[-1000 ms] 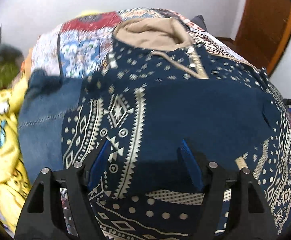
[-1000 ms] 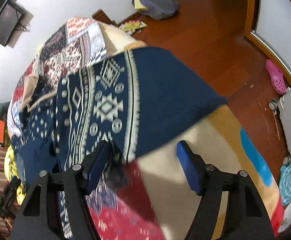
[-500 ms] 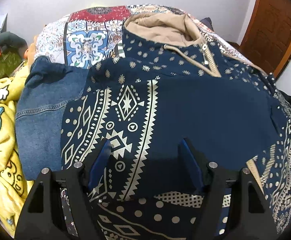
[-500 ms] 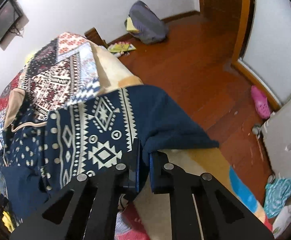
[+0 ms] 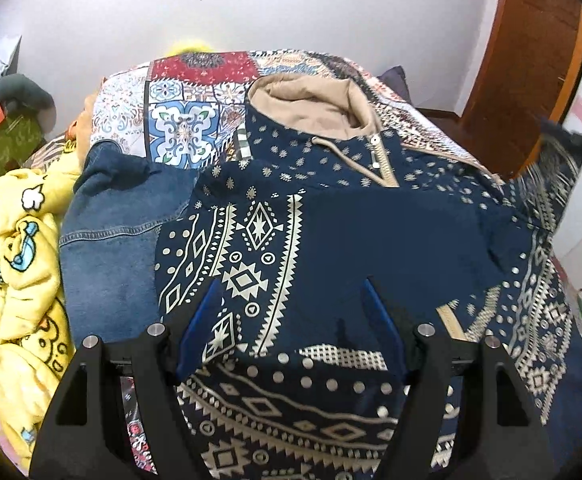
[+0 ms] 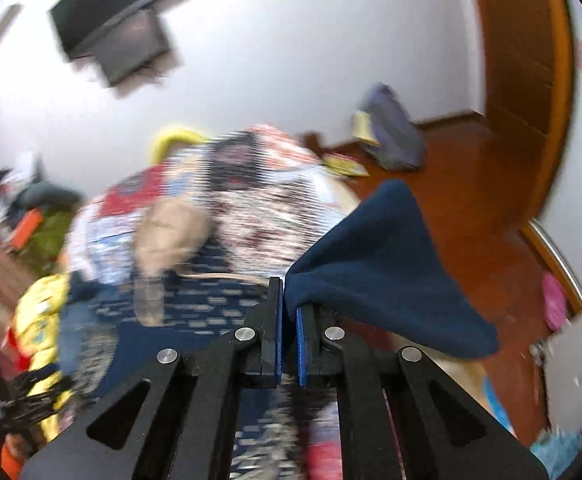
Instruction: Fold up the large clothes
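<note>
A navy hooded jacket (image 5: pixel 371 232) with cream geometric print and a tan hood lining (image 5: pixel 311 108) lies spread on the bed, one sleeve folded across its chest. My left gripper (image 5: pixel 291 304) hovers just above its lower middle, open, nothing between the fingers. My right gripper (image 6: pixel 289 296) is shut on the navy sleeve cuff (image 6: pixel 379 264) and holds it lifted above the bed; the cuff drapes over to the right of the jaws. In the left wrist view the lifted sleeve (image 5: pixel 547 184) rises at the far right under the right gripper (image 5: pixel 579 142).
A patchwork quilt (image 5: pixel 187 120) covers the bed. A denim garment (image 5: pixel 111 232) and a yellow cartoon blanket (image 5: pixel 15 256) lie at the jacket's left. Wooden floor (image 6: pixel 471 184) with a grey bag (image 6: pixel 395 136) and a pink shoe (image 6: pixel 555 300) lies beyond the bed.
My right gripper closed on the sleeve cuff and has lifted it well off the bed, rolling as it rose. My left gripper drew back and up a little, still open.
</note>
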The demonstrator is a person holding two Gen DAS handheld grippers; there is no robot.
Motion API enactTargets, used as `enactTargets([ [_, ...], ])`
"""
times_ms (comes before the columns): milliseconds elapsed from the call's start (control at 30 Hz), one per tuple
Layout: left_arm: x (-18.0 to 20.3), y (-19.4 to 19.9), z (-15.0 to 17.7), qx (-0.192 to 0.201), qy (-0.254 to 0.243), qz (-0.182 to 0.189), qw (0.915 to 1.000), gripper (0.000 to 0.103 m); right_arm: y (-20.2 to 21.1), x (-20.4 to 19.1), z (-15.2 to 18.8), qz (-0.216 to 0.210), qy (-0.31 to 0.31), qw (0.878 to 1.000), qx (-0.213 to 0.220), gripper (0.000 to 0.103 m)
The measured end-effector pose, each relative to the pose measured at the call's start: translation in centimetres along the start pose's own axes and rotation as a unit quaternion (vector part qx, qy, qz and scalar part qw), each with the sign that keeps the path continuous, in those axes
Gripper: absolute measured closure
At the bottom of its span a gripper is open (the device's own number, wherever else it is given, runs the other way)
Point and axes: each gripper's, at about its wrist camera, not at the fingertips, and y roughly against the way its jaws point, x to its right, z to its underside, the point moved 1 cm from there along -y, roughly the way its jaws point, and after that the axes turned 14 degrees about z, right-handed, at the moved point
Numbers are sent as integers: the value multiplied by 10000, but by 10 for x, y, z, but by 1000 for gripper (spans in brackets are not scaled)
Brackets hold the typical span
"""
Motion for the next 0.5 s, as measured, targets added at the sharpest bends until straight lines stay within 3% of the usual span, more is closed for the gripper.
enactTargets([
  [100,0,10,1,33,-29,80,10000,32,13,-43,5,-313,413,9986,89,98],
  [200,2,19,4,87,-75,46,9999,32,1,-82,20,-464,778,9958,-99,98],
  [367,0,27,13,59,-45,64,10000,32,-46,-123,59,-520,1163,9882,-845,98],
  [500,-6,27,22,-81,-25,7,10000,32,-89,-132,91,-508,1265,9792,-1501,98],
])
